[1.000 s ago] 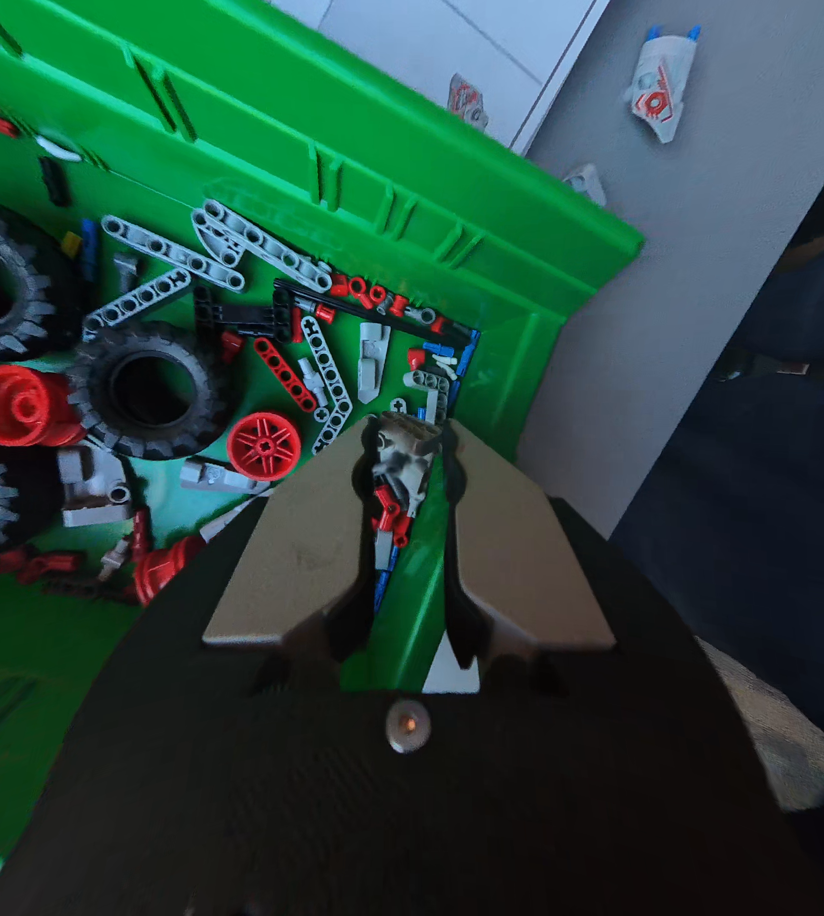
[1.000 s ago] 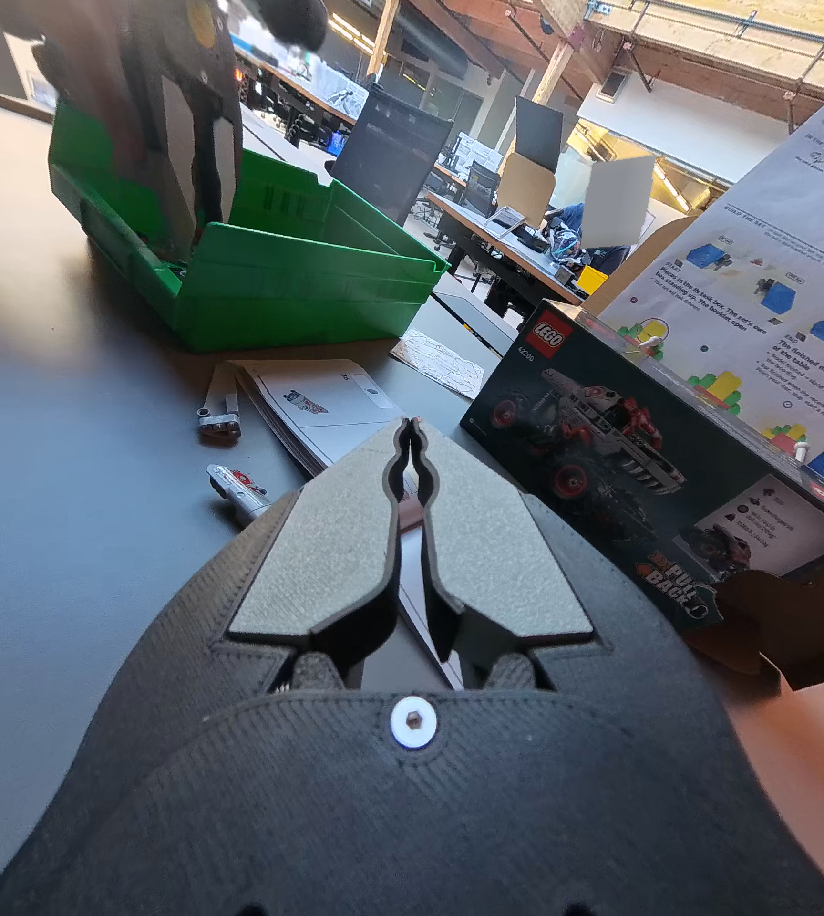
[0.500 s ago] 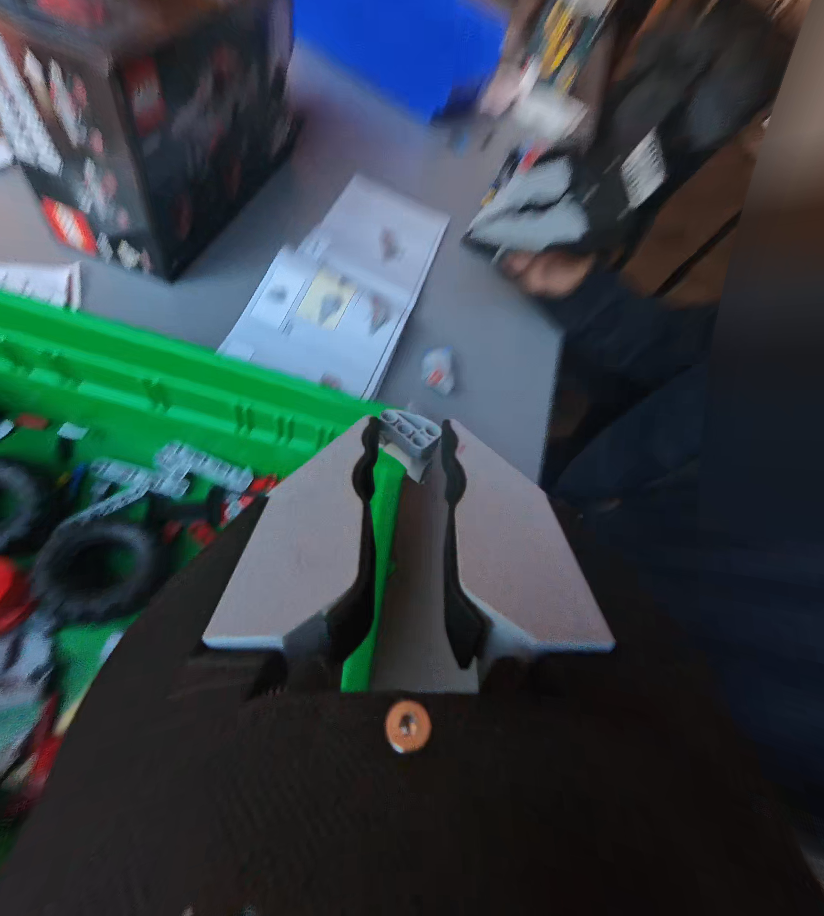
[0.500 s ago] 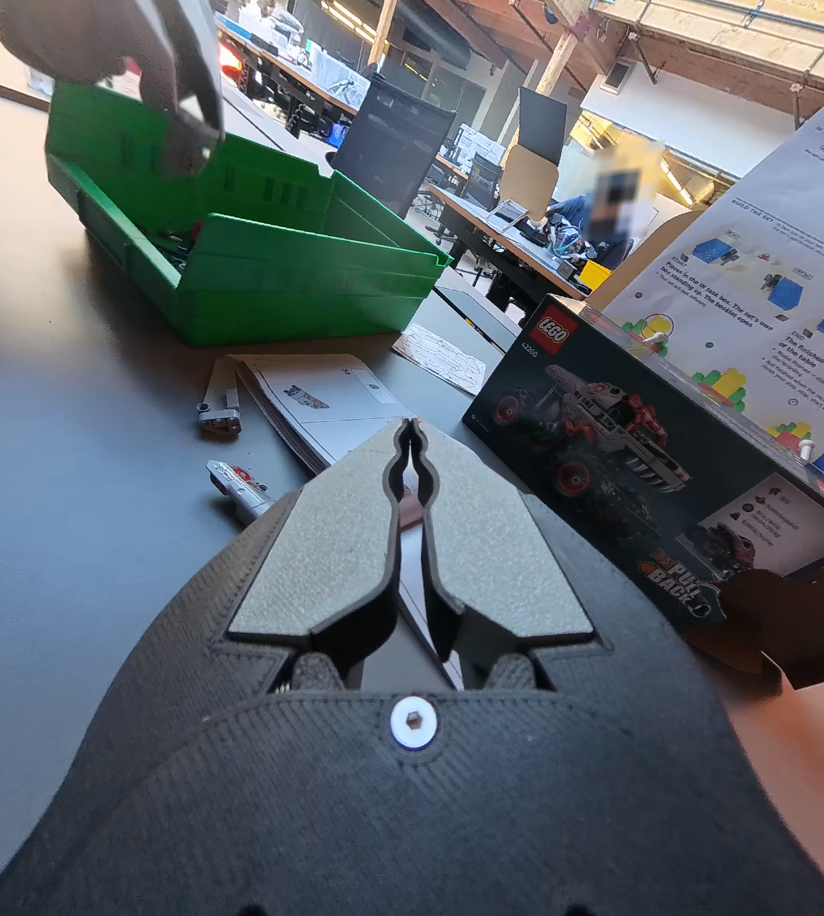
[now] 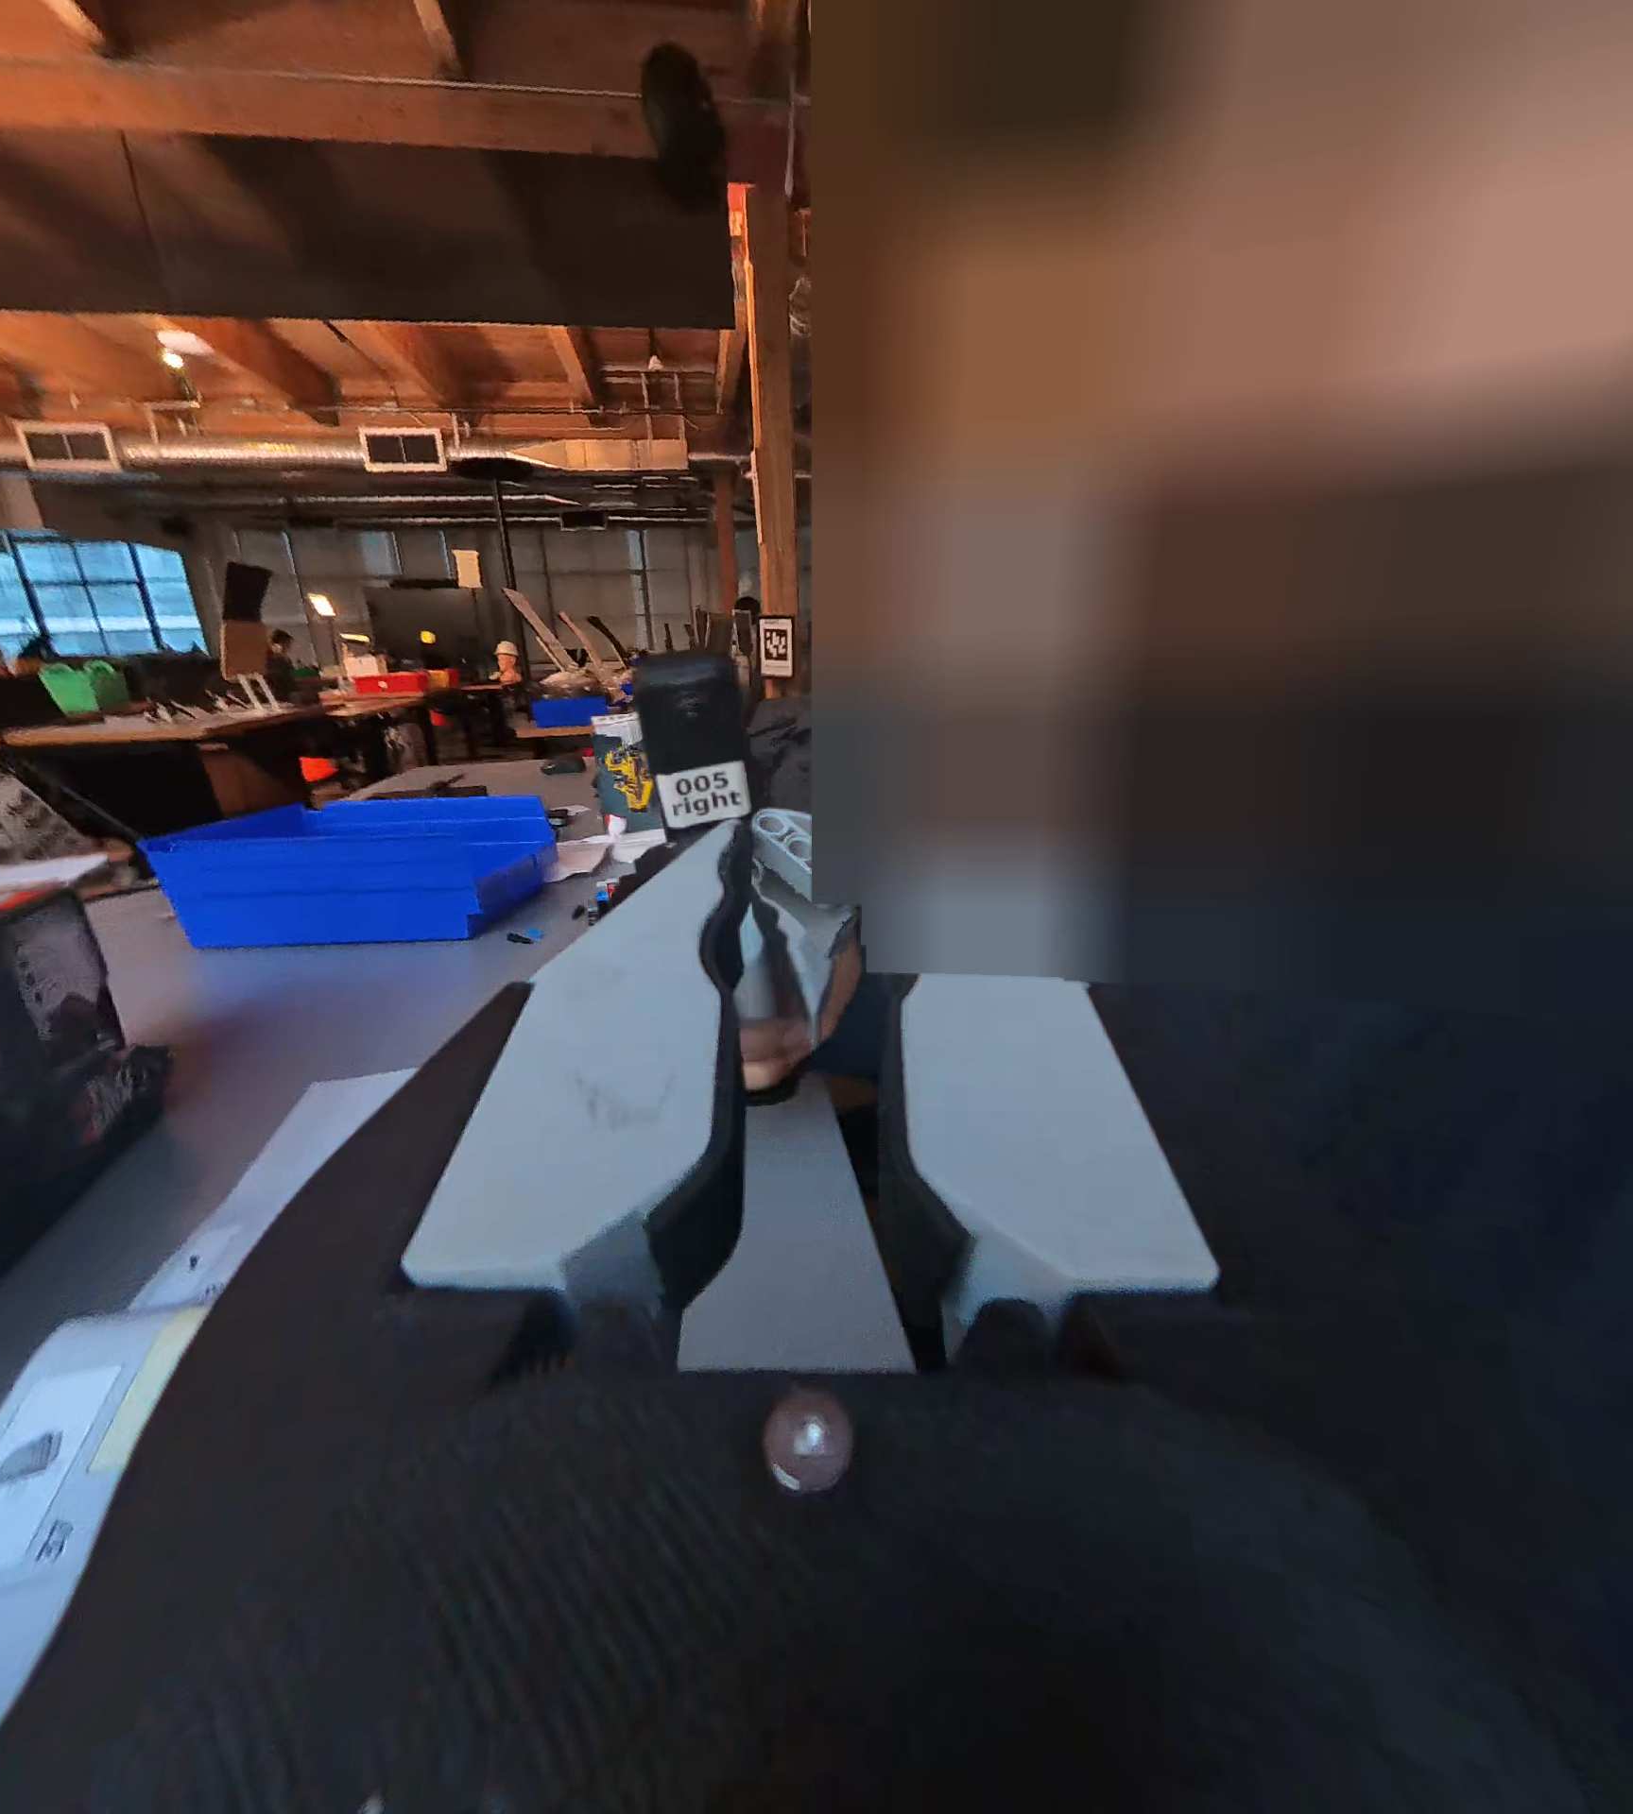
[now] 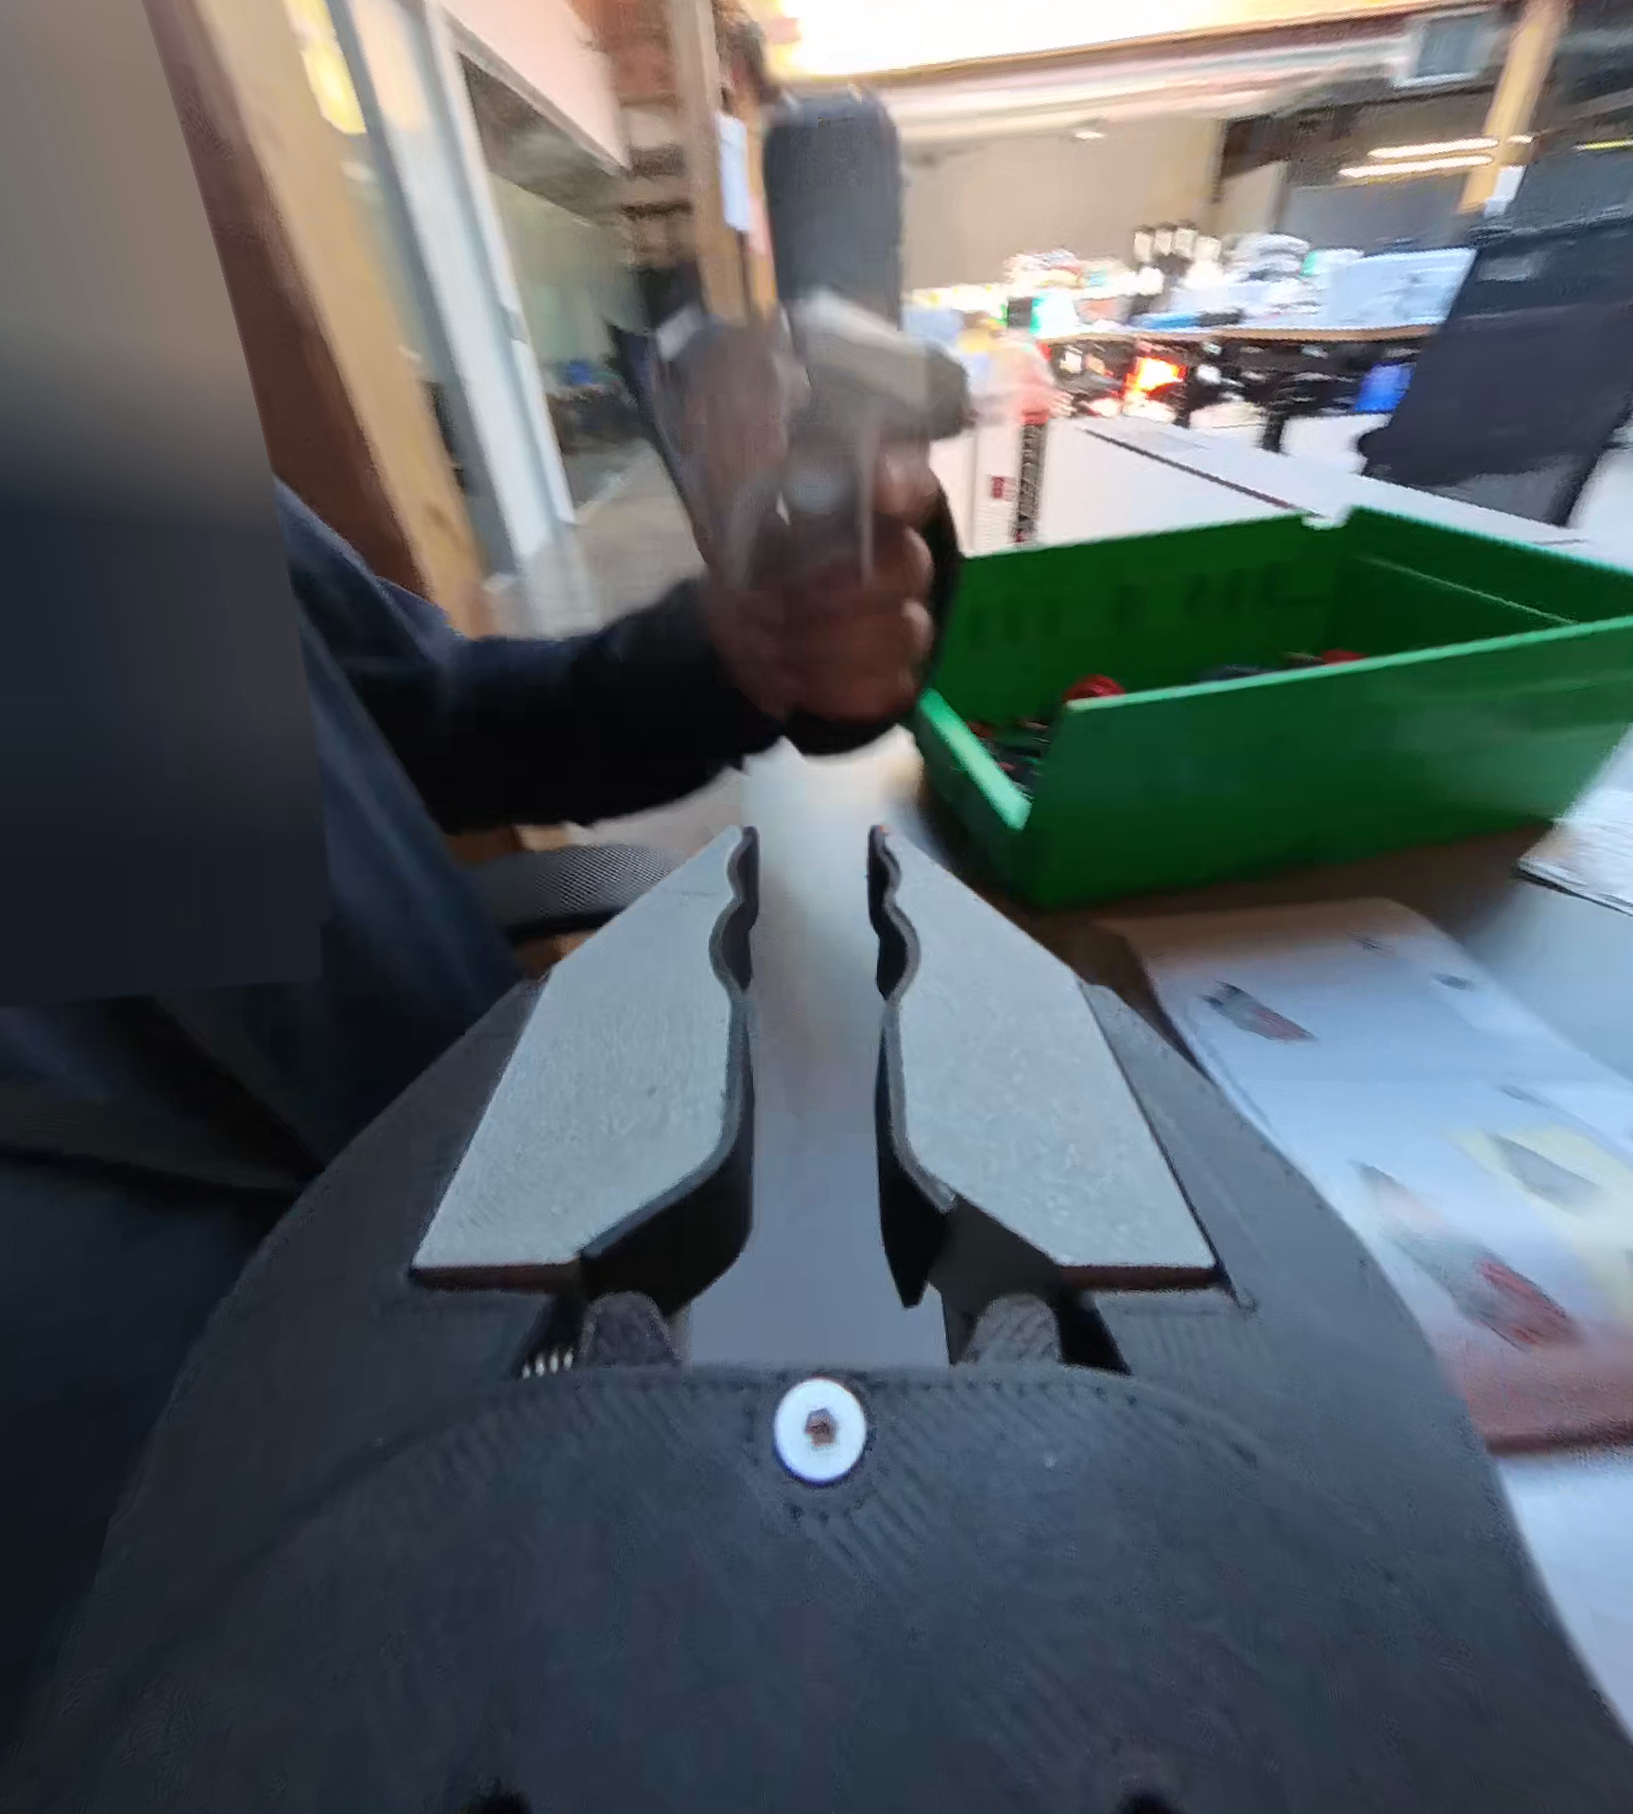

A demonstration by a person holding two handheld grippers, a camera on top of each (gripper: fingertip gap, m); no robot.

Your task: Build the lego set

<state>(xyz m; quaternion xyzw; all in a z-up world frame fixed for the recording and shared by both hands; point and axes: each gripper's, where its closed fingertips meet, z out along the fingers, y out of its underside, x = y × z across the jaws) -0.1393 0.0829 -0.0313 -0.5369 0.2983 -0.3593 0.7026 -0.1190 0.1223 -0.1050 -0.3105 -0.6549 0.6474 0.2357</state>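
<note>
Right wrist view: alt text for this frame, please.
The open right gripper faces the blurred left gripper, gripped by a dark-sleeved hand. A green plastic bin of parts and a paper instruction booklet sit rightward.

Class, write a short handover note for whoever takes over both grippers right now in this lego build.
Left gripper: holds a small grey piece at its tips, raised above the table.
Right gripper: open, empty.
Green bin of loose parts and the booklet lie on the table.
Done: one piece picked.
Left: nearly all; no assembled model in view.
</note>
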